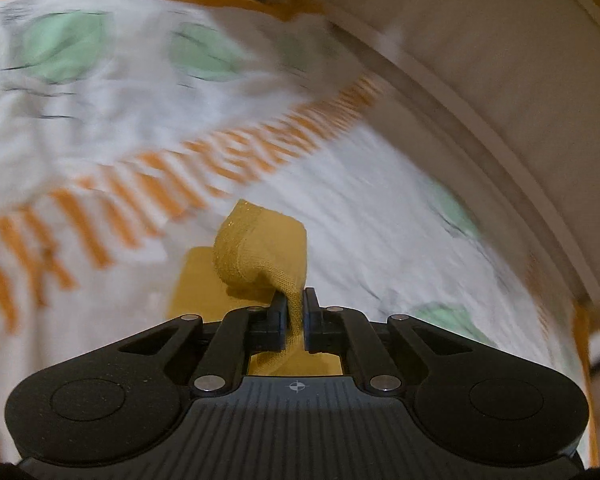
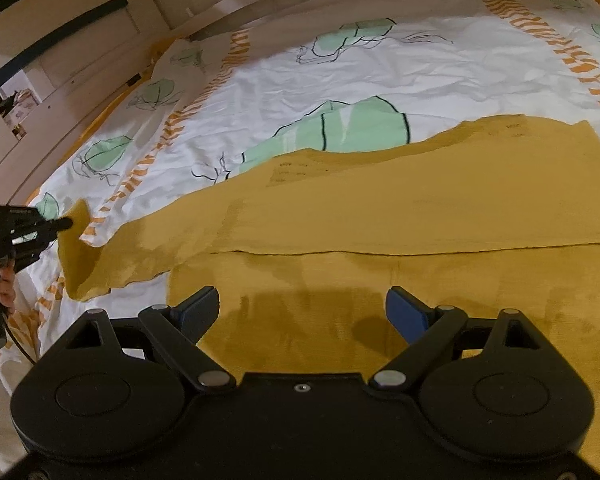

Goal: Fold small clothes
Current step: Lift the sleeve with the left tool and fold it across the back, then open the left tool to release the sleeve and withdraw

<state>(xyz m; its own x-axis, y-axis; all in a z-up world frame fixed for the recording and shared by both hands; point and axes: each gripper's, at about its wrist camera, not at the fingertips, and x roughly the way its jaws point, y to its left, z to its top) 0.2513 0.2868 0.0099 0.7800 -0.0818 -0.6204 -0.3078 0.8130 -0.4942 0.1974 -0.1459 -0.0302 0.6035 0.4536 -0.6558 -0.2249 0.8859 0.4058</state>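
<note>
The mustard-yellow garment (image 2: 400, 216) is lying spread across the patterned bedsheet (image 2: 340, 68) on the bed, with 1 fold line already running across its middle. It is looking like a thin, soft knit: light, limp, not slippery, and likely to sag wherever it is lifted, so corners and hems are the best places to take hold. The left claw (image 1: 296, 312) is pinching a bunched corner of the cloth, its jaws closed tight on it. The right claw (image 2: 302, 314) is hovering over the near edge of the garment with jaws wide apart, gripping nothing. Faint dark marks on the fabric may be print, but motion blur and distance are leaving nothing readable.
</note>
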